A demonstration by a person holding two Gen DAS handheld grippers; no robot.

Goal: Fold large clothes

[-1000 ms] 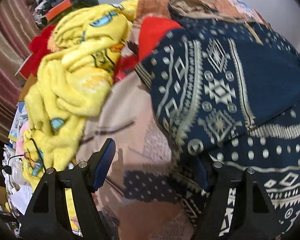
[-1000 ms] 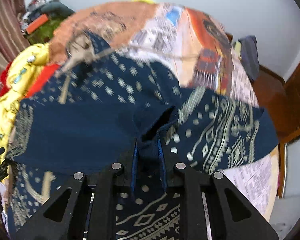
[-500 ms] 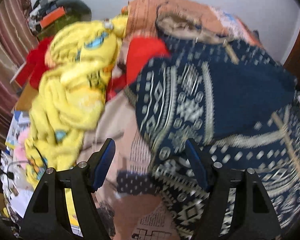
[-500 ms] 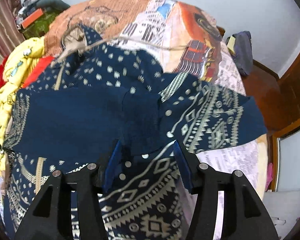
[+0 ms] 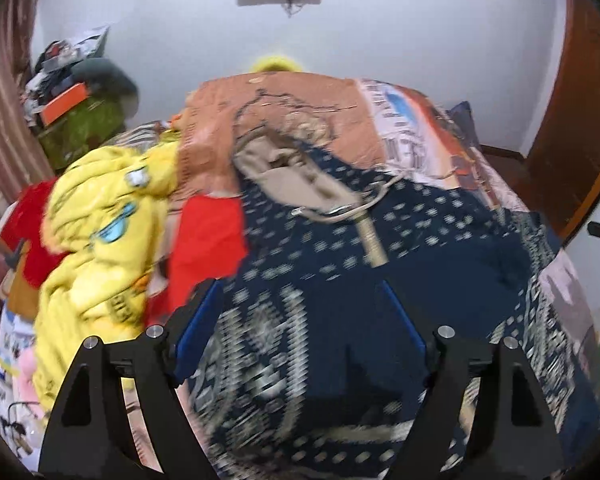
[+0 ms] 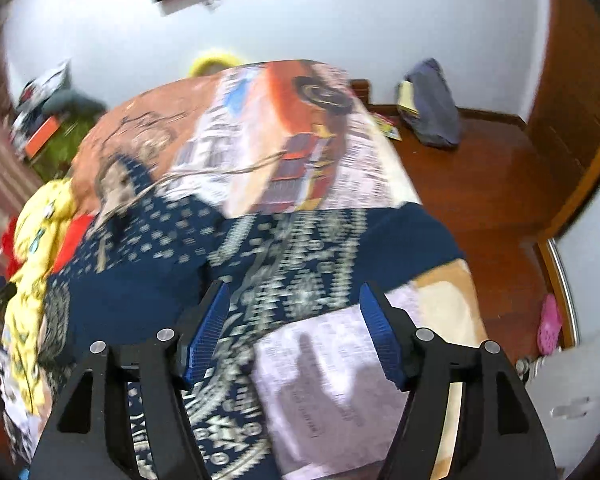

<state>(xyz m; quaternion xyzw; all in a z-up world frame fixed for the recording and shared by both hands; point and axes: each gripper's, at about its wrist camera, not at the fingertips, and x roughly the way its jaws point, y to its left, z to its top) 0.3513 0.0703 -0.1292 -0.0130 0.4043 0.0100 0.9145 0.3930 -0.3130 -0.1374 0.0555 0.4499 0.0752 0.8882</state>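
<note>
Both hand-held grippers, left & right, gape empty over your navy patterned hoodie; its hood lies ~12 o'clock, long axis 6–12; left's nearer.

Bed with printed orange-and-newsprint cover. Navy patterned garment lies spread across it. Yellow blanket and red cloth heaped along its left side.

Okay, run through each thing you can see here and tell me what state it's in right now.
left gripper: open, holding nothing
right gripper: open, holding nothing
navy patterned garment: lying on the bed, hood at the far end
yellow blanket: bunched in a heap
red cloth: crumpled beside the garment
</note>
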